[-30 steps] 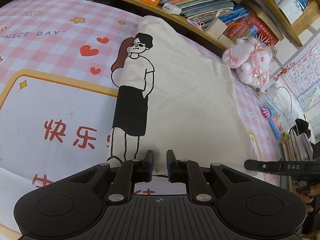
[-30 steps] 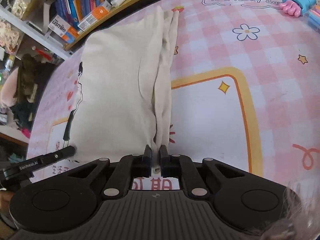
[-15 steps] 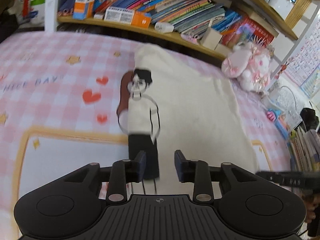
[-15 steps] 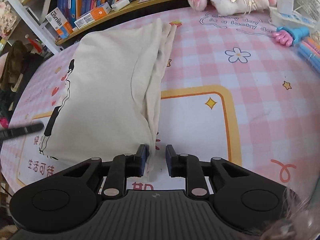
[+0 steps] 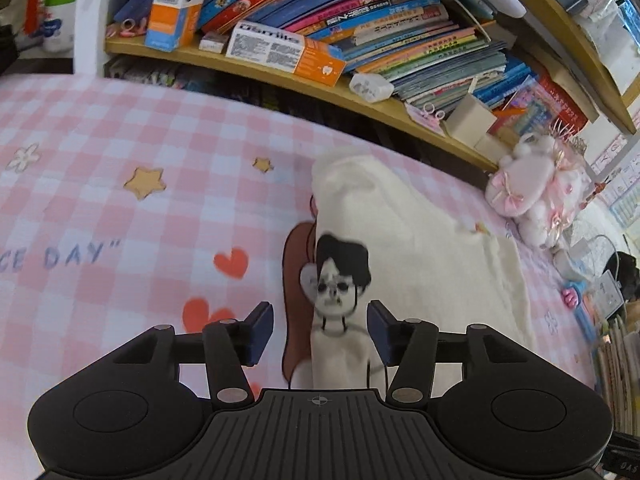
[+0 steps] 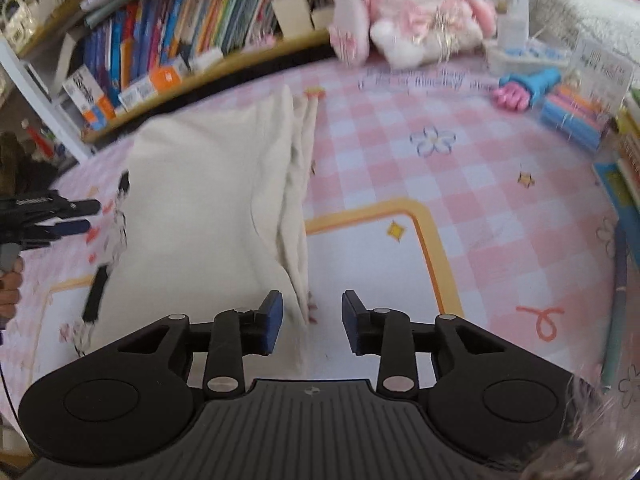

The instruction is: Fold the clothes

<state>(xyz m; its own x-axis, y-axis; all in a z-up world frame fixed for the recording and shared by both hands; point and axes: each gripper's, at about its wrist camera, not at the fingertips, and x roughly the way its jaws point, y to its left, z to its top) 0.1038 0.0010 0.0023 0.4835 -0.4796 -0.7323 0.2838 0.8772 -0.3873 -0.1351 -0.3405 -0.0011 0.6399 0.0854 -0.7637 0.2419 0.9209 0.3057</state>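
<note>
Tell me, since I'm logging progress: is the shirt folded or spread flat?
Folded. The shirt lies as a narrow rectangle, with doubled layers stacked along its right edge.

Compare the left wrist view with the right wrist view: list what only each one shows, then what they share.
Only the left wrist view shows the printed cartoon face close up, the "DAY" lettering and red hearts on the pink checked cover.

Only the right wrist view shows the bunched folded edge, the blue and pink toy, and the left tool from the side.

Both show the cream shirt, the bookshelf and the pink plush; each view's own tool is open.
</note>
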